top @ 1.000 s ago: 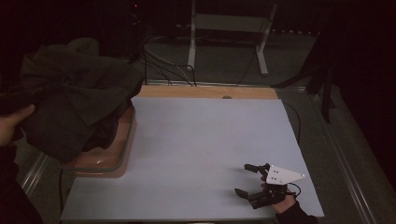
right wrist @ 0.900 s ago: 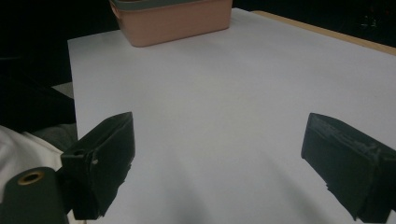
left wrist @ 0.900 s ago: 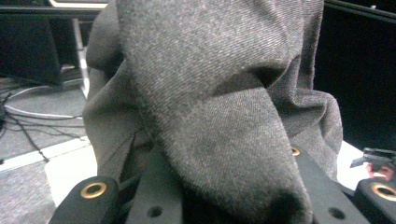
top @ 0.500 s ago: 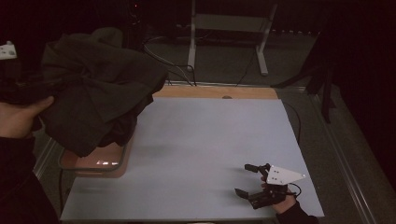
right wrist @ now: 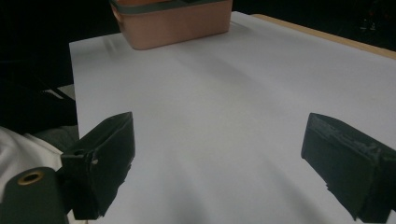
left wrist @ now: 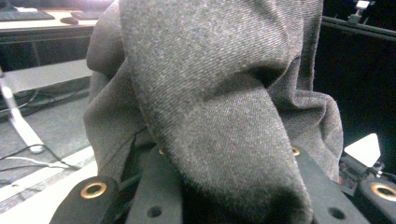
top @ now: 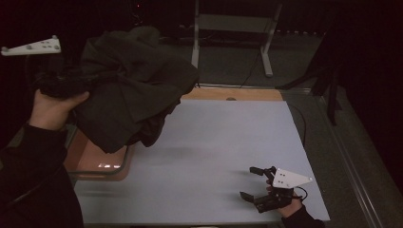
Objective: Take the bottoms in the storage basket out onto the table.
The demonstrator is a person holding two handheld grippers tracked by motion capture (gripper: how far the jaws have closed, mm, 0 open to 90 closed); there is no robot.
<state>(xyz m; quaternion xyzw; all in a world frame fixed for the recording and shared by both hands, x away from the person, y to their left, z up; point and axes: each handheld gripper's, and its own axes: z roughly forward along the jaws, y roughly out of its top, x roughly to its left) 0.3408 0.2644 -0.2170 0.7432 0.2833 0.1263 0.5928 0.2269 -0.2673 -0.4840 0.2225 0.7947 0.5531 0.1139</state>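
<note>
Aloft at the table's left edge, a crumpled dark grey twill garment hangs from the left gripper, whose jaws are clamped on the cloth, above a salmon-pink plastic bin. Near the white table's front right corner, the right gripper rests with jaws spread wide, nothing between them.

**Three cameras: one overhead, two riding the grippers**

The high view looks forward and down from the person's side, taking in the whole white table, the pink bin at its left edge and the floor beyond. The left gripper view sits very close behind a dark cloth, aimed across the room. The right gripper view looks low along the table toward the bin. The high and right gripper views share the table and bin; the cloth also appears from above.
</note>
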